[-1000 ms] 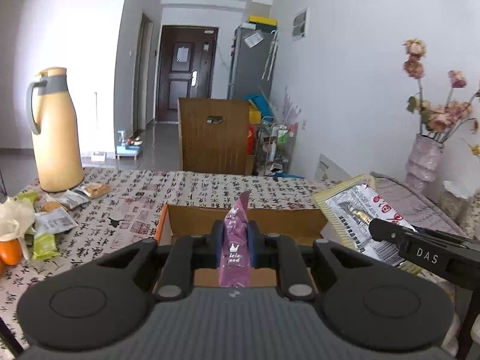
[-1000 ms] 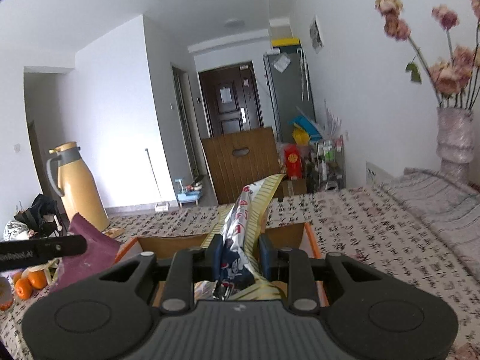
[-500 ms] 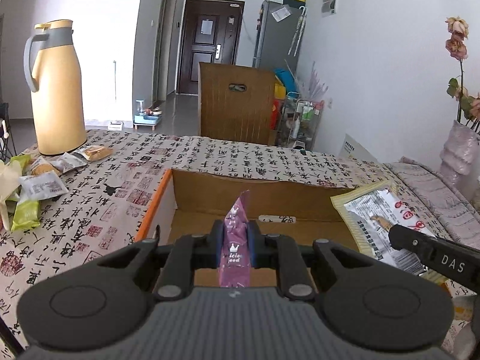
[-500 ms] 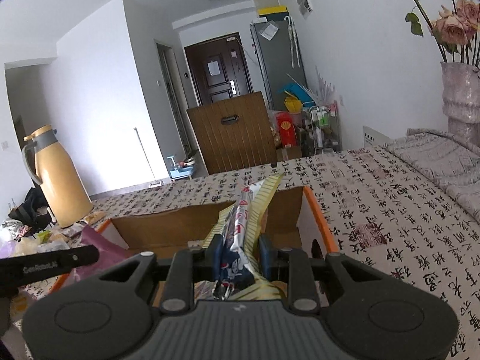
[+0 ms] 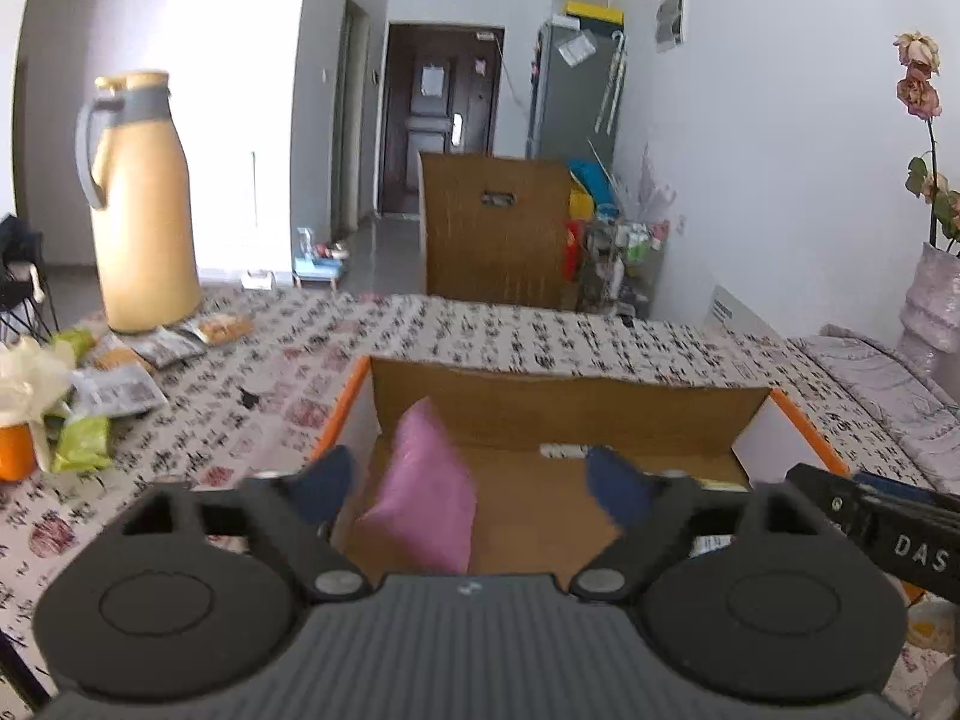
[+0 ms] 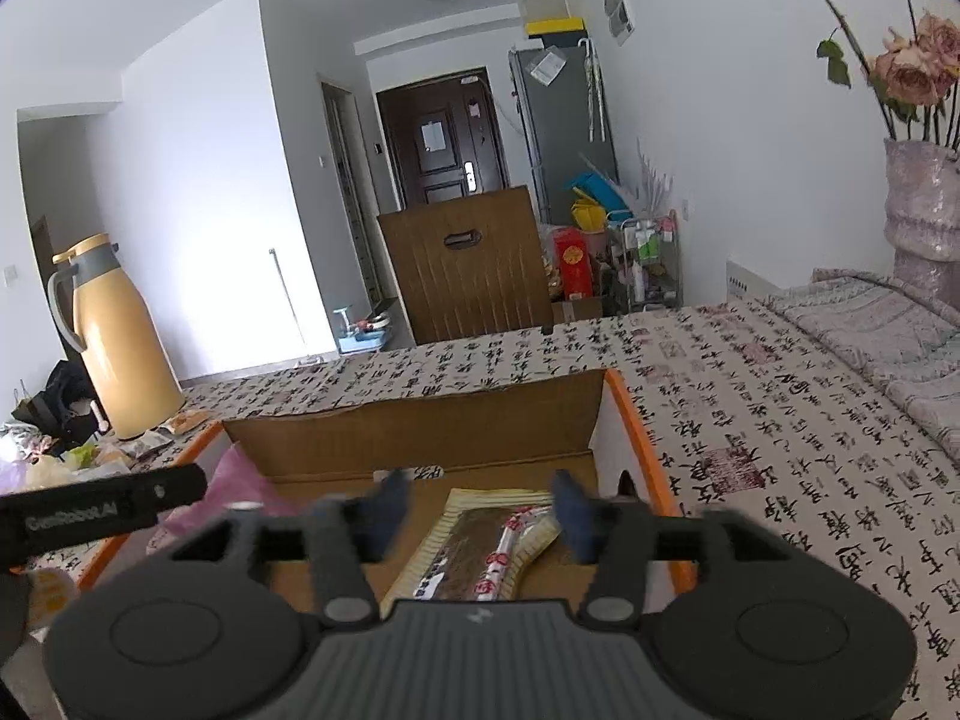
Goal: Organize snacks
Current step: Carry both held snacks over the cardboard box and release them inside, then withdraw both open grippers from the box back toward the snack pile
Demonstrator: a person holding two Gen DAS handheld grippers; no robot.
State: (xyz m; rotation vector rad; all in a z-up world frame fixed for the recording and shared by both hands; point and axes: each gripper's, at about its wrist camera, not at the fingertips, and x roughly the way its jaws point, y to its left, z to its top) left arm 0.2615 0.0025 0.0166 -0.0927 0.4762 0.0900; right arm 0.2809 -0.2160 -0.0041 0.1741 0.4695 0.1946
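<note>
1. Two packets are going into the cardboard box (image 5: pixel 570 414) at once, so let each drop clear before you pull either hand away.
2. Your left gripper (image 5: pixel 468 483) has just been opening: its jaws stand wide apart, gripping nothing. The pink packet (image 5: pixel 423 495) sits between them, leaning toward the box's left wall and touching neither blue pad as far as the blur lets you judge.
3. Your right gripper (image 6: pixel 480 510) has also just been opening, though less widely. The striped yellow packet (image 6: pixel 480 546) lies flat on the box floor between its jaws, free of both pads.
4. Lift both hands straight up and back, so a fingertip does not catch a packet edge and drag it over the orange rim.
5. Mind how near the two grippers are: each shows at the edge of the other's view, so withdraw them apart, not across each other.
6. More snacks (image 5: pixel 114 384) wait on the counter (image 5: pixel 540 336) near the yellow jug (image 5: pixel 141 204); reach for those next, judging by how bare the box looks.
</note>
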